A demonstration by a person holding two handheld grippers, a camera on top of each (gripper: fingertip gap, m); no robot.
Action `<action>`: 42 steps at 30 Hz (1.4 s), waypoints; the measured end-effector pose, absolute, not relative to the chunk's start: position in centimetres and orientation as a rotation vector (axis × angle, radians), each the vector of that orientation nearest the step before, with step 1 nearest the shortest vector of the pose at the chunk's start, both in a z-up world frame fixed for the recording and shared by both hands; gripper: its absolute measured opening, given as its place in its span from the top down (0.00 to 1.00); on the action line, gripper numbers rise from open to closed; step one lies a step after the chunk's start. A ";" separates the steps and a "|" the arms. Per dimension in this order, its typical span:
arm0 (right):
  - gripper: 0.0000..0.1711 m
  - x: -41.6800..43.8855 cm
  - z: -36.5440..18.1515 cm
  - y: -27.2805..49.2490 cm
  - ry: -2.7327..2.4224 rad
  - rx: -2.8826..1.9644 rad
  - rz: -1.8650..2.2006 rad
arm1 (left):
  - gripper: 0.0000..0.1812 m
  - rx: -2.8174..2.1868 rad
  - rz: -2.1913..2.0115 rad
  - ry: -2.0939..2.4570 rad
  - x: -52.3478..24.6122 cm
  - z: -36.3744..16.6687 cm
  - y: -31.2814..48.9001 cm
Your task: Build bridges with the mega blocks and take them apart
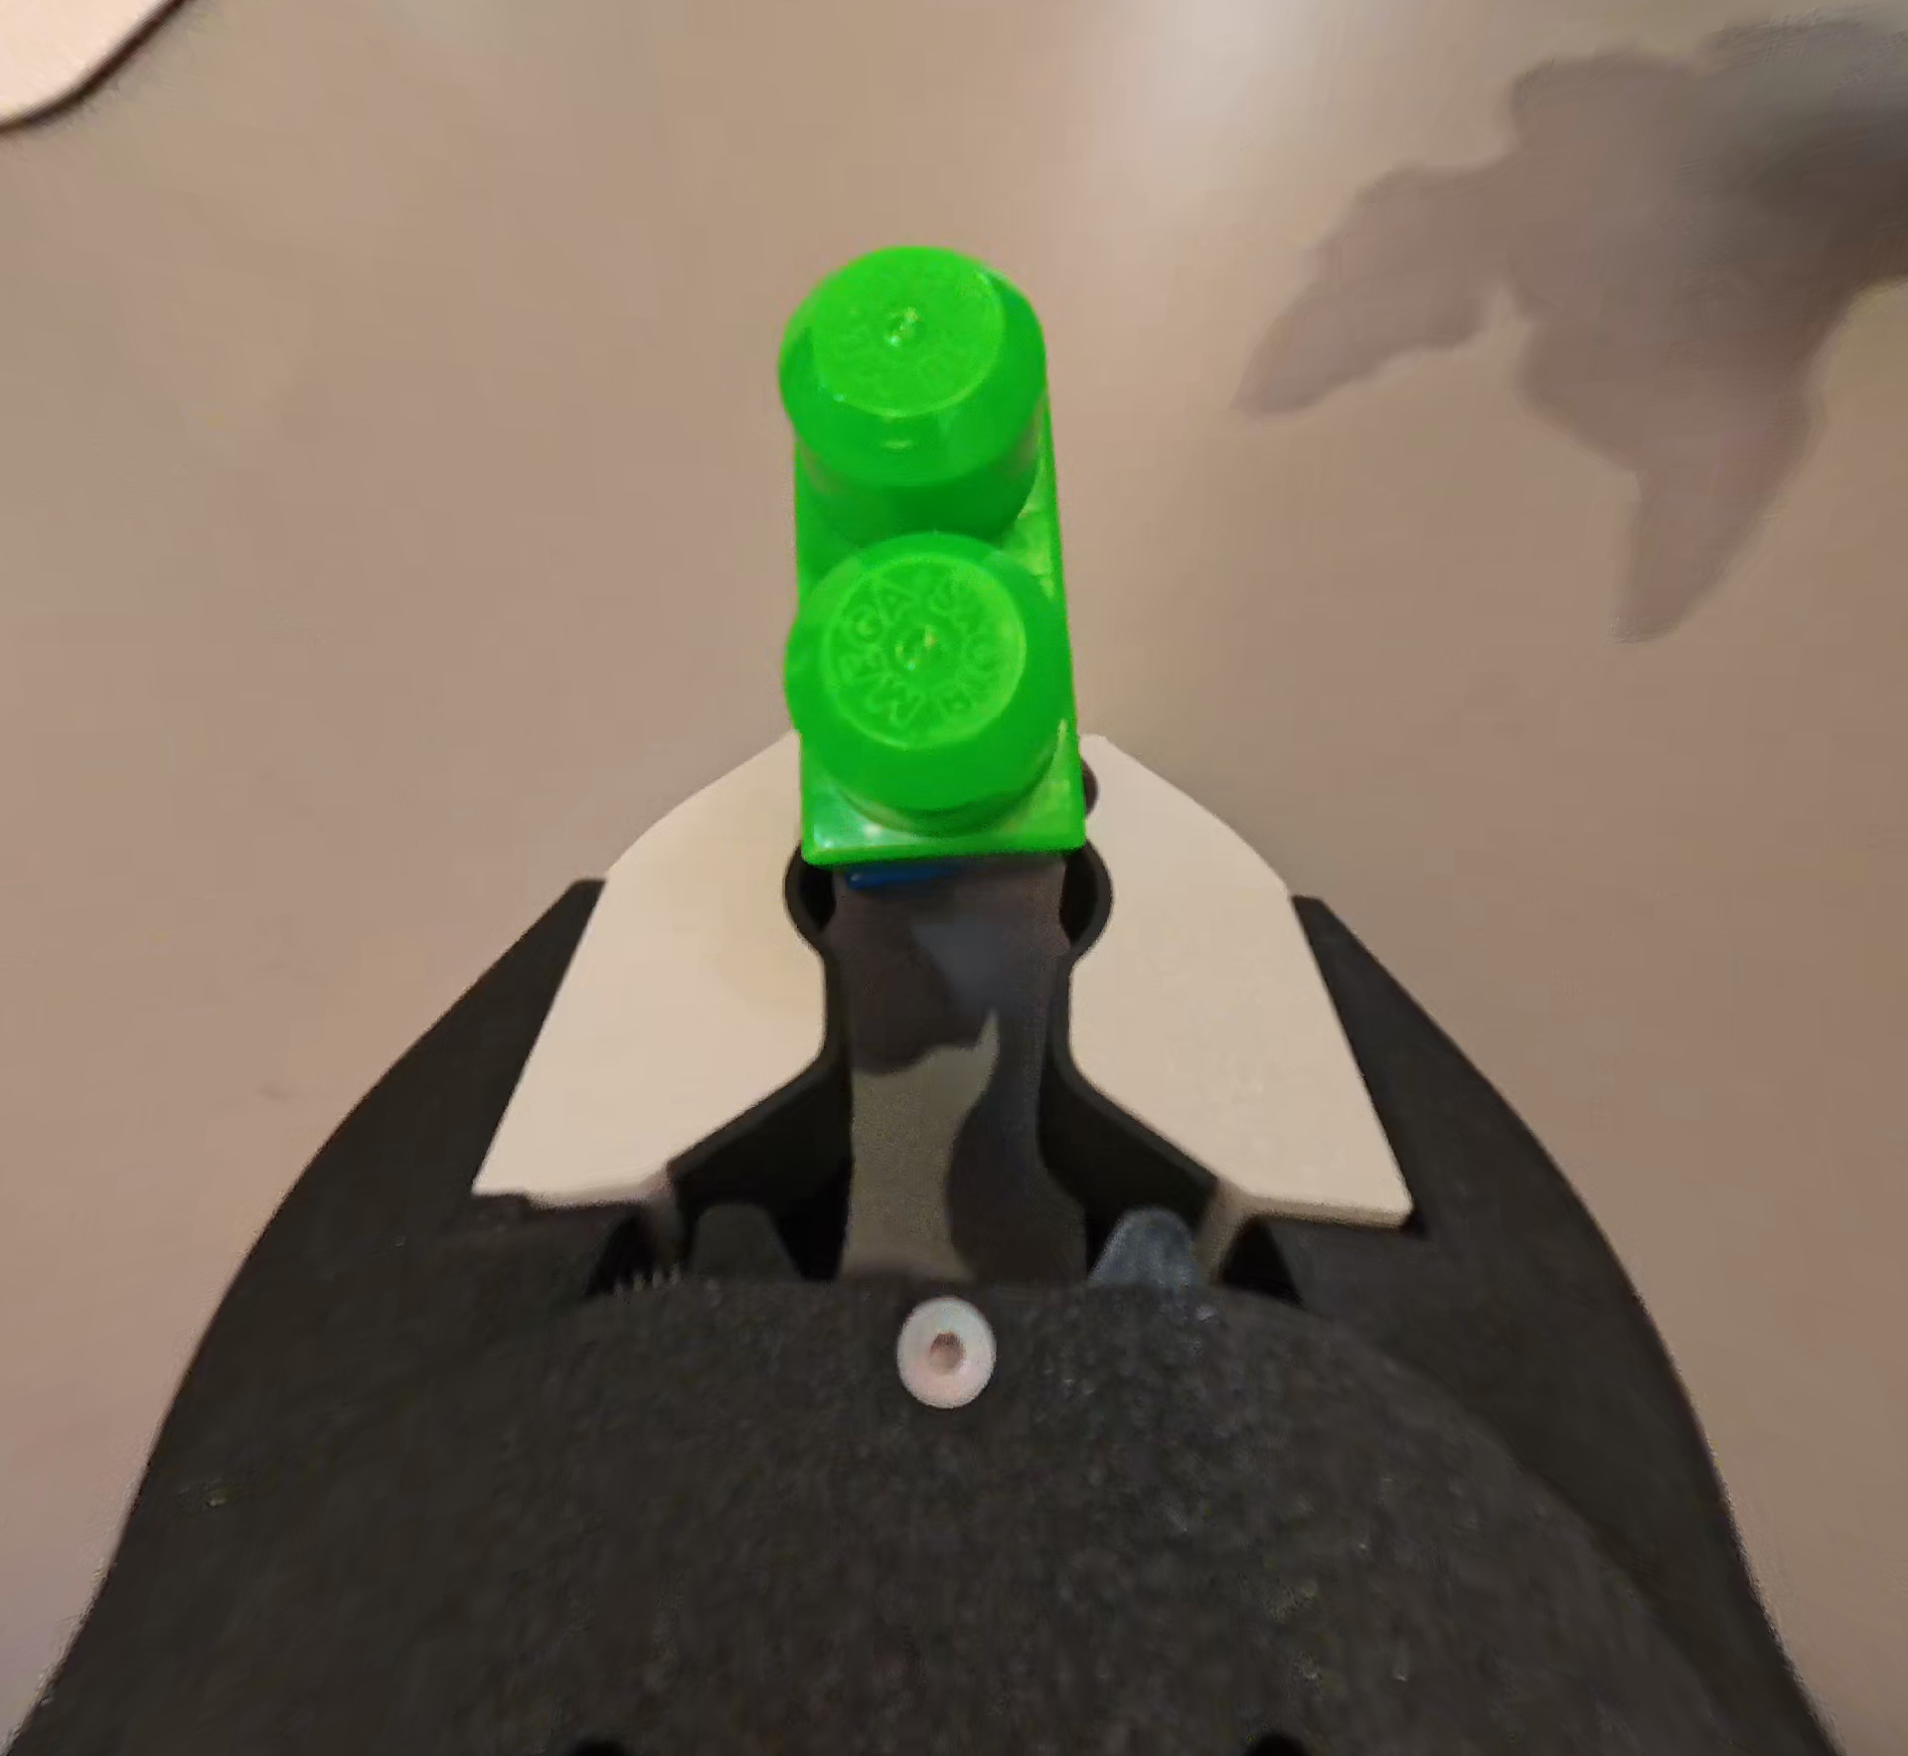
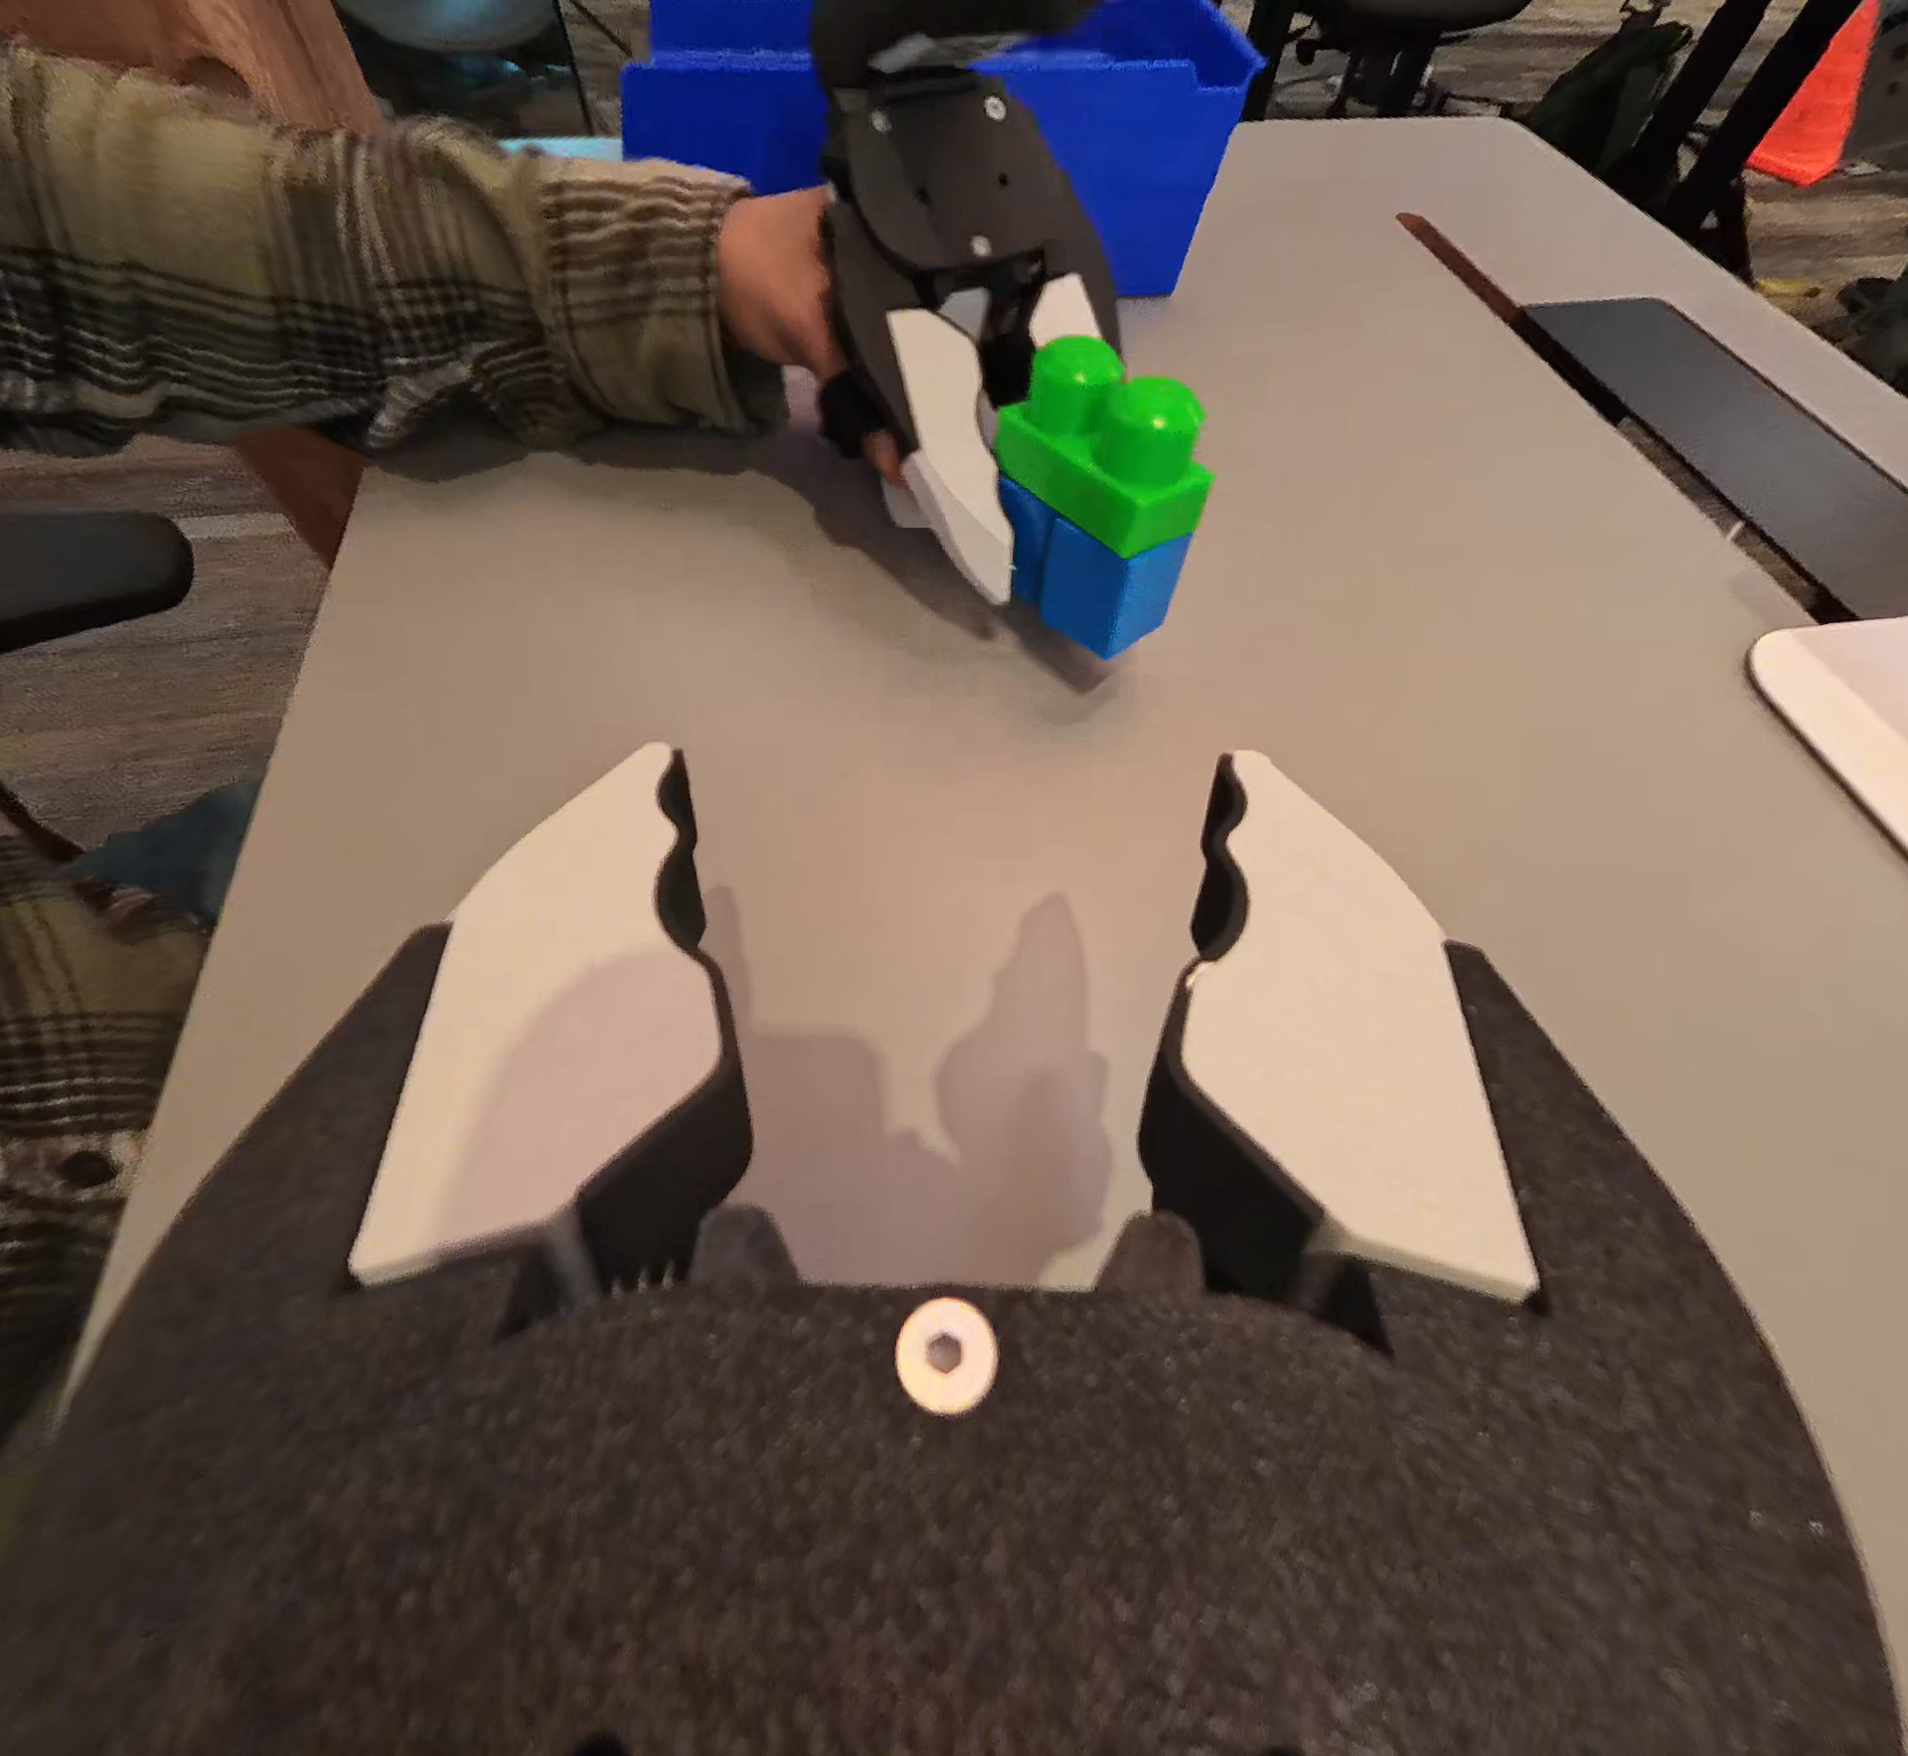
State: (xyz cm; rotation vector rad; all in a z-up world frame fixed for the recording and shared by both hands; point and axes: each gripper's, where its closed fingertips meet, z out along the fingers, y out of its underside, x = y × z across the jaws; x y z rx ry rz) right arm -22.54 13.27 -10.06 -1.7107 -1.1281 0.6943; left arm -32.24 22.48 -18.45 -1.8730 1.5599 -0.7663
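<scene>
A green two-stud block (image 1: pixel 919 571) stacked on blue block pieces (image 1: pixel 888 877) sits between my left gripper's (image 1: pixel 934 751) fingers, which are shut on the stack. The right wrist view shows this from farther off. There the left gripper (image 2: pixel 1032 488) holds the green block (image 2: pixel 1105 467) on the blue part (image 2: pixel 1105 586), tilted, with its lower corner at or just above the grey table (image 2: pixel 1445 467). My right gripper (image 2: pixel 950 777) is open and empty, low over the table, nearer than the stack.
A blue bin (image 2: pixel 1136 127) stands at the table's far end behind the left gripper. A dark flat slab (image 2: pixel 1735 447) and a white slab (image 2: pixel 1848 715) lie along the right edge. A person's sleeved arm (image 2: pixel 310 282) reaches in from the left. Chairs stand beyond the table.
</scene>
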 end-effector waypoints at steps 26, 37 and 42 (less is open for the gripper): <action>0.80 -27.3 -8.9 13.2 -1.255 -1.680 1.081 | 0.78 -1.644 -1.036 1.734 -26.8 -9.9 13.0; 0.79 -26.7 -9.7 13.8 -1.194 -1.666 1.078 | 0.78 -1.629 -1.008 1.674 -26.1 -10.4 13.7; 0.63 -24.1 -8.8 14.4 -1.225 -1.586 1.006 | 0.78 -1.672 -1.143 1.654 -26.2 -11.6 13.3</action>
